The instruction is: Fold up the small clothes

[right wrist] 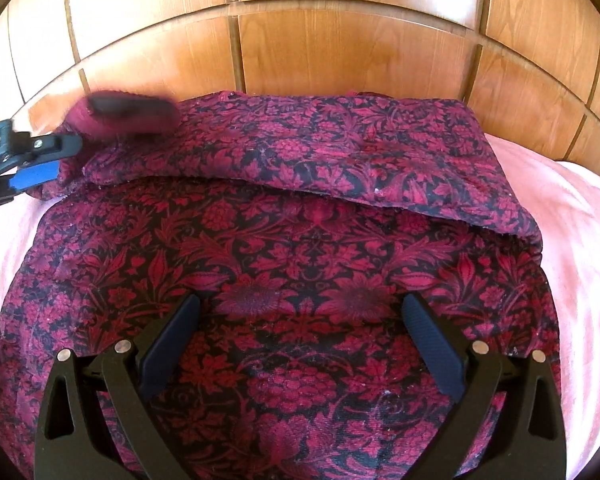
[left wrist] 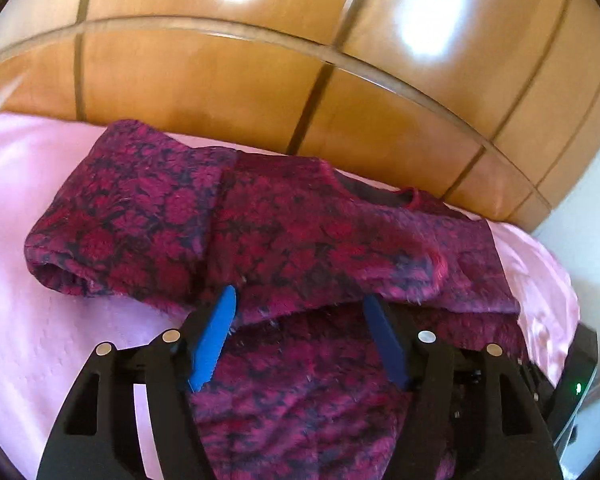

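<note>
A dark red floral garment [right wrist: 300, 248] lies on a pink sheet [right wrist: 572, 240], its far part folded over toward me. It also shows in the left wrist view [left wrist: 292, 232], with a sleeve [left wrist: 124, 208] lying at the left. My left gripper [left wrist: 300, 300] is open, its blue fingers [left wrist: 216, 332] at the folded edge, holding nothing. It appears in the right wrist view [right wrist: 40, 160] at the garment's far left corner. My right gripper [right wrist: 300, 304] is open and empty, low over the garment's near half.
A wooden panelled headboard [right wrist: 320, 60] rises right behind the garment. The pink sheet [left wrist: 40, 280] spreads left and right of it. A black device with a green light [left wrist: 576, 388] sits past the bed's right edge.
</note>
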Available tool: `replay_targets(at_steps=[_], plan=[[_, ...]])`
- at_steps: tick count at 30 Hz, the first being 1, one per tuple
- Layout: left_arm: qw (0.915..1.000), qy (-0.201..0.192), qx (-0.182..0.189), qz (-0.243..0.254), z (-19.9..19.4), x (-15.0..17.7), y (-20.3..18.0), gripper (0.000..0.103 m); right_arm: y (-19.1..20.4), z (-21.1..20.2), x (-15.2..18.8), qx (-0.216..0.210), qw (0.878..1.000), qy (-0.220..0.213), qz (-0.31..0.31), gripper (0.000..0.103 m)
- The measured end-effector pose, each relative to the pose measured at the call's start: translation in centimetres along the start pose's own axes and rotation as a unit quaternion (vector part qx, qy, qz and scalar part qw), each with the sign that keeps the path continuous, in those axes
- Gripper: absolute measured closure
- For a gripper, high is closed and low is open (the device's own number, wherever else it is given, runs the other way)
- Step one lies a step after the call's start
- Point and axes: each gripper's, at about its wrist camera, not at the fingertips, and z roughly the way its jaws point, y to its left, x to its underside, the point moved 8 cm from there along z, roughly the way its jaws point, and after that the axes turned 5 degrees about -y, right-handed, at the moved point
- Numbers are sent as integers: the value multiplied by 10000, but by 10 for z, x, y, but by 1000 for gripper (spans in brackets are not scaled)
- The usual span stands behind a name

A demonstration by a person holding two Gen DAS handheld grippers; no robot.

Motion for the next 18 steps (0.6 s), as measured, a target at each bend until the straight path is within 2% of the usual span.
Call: replay_targets(at_steps=[3, 6, 8, 9, 10, 12, 14, 16, 18], plan=[[9997, -59, 194, -142, -19, 13, -3, 34, 0, 0, 0, -43, 10000, 7, 43, 3], [9993, -128, 164, -298, -37, 32, 2, 34, -4, -3, -5, -222, 9995, 28, 239, 7], [9989, -129, 147, -417, -43, 46, 11, 34, -8, -9, -13, -451, 9974, -7, 555, 26], [9987, -142, 109, -468, -45, 52, 9, 34, -8, -12, -19, -638, 9951, -24, 759, 30], [9986, -145, 75, -502, -50, 55, 11, 34, -7, -14, -24, -851, 9917, -30, 968, 39], [9982, -96, -65, -589, -51, 63, 18, 34, 6, -16, -42, -1268, 9851, -59, 1165, 44], [9974, -72, -252, -671, -51, 71, 24, 34, 26, -14, -58, -1498, 9824, -86, 1113, 51], [9962, -18, -364, -791, -48, 75, 30, 34, 55, -7, -76, -1716, 9805, -69, 959, 52], [9945, 6, -493, -928, -46, 80, 37, 34, 76, 4, -85, -1744, 9815, 1, 785, 52]])
